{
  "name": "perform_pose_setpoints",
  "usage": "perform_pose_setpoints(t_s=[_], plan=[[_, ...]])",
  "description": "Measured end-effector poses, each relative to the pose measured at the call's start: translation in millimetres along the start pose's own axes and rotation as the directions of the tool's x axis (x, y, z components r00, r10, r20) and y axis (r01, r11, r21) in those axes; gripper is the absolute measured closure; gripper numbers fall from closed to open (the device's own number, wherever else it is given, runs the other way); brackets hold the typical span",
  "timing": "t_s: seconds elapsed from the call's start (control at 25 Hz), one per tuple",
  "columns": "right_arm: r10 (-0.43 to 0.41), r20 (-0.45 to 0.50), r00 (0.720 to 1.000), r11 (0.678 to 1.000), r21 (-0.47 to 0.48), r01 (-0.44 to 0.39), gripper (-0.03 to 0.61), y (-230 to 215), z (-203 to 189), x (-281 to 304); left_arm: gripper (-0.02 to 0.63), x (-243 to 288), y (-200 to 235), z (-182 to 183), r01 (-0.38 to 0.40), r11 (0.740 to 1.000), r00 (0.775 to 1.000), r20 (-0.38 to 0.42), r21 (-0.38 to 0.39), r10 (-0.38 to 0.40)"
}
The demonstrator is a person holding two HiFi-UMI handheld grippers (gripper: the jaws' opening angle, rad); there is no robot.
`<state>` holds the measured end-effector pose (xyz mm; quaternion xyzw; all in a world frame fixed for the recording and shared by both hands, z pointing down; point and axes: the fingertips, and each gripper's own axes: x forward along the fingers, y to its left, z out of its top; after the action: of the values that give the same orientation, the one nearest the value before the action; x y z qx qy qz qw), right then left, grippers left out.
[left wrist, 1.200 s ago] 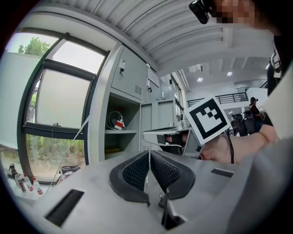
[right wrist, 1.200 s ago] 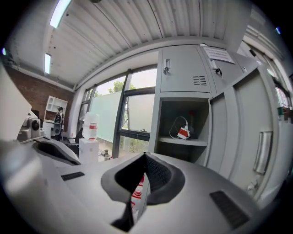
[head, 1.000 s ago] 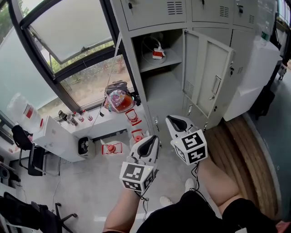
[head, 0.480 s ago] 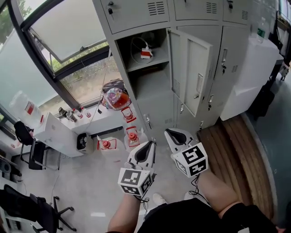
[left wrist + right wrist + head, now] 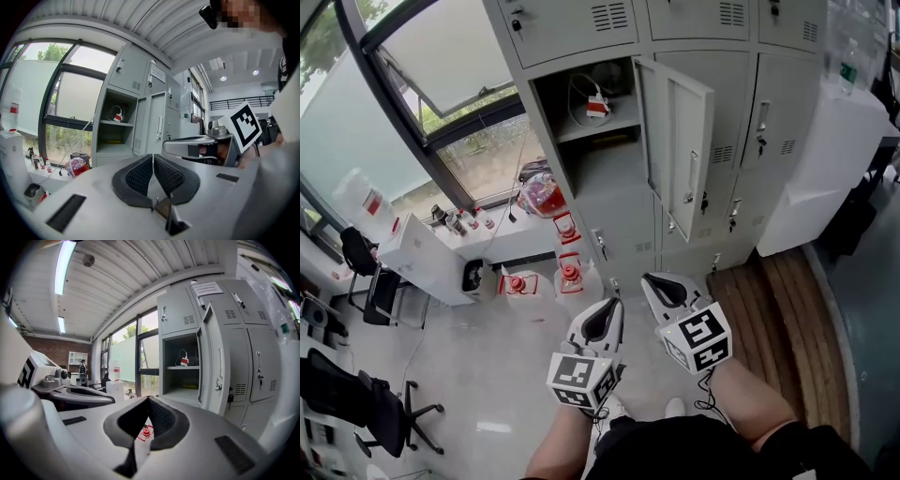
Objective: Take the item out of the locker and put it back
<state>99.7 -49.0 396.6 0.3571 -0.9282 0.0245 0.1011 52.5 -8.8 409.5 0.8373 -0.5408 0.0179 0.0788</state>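
Observation:
The grey locker (image 5: 609, 178) stands ahead with one compartment open, its door (image 5: 680, 141) swung out to the right. On the upper shelf lies a small red-and-white item with a looped white cable (image 5: 597, 109), also seen in the left gripper view (image 5: 117, 117) and the right gripper view (image 5: 183, 361). My left gripper (image 5: 614, 302) and right gripper (image 5: 647, 278) are held side by side low in front of the body, well short of the locker. Both are shut and empty, with the pads meeting at the tips (image 5: 153, 155) (image 5: 149, 399).
A large window (image 5: 441, 84) runs left of the locker. Below it sit a colourful bag (image 5: 546, 195), red-capped bottles (image 5: 567, 272), and a white box (image 5: 422, 258). Office chairs (image 5: 366, 394) stand at the left. A white cabinet (image 5: 825, 159) and wooden flooring (image 5: 787, 309) lie to the right.
The head view has shifted, so the locker now sits higher and further left in the picture. Both grippers stay shut and low in front of the body.

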Motion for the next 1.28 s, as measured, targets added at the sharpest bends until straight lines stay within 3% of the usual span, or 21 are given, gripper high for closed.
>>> perform_pose_setpoints(t_s=[0.56,1.28], plan=[[0.06,0.022,0.998,0.998,0.005,-0.06,0.526,3.6,-4.1,-19.8,0.591,-4.4,-22.4,3.7,-0.025,0.999,1.0,-0.011,0.039,0.025],[0.063,0.026,0.998,0.997,0.03,-0.064,0.526,7.0,-6.4,-11.1,0.591,-0.4,-15.0,1.9,-0.017,0.999,1.0,-0.024,0.041,0.018]])
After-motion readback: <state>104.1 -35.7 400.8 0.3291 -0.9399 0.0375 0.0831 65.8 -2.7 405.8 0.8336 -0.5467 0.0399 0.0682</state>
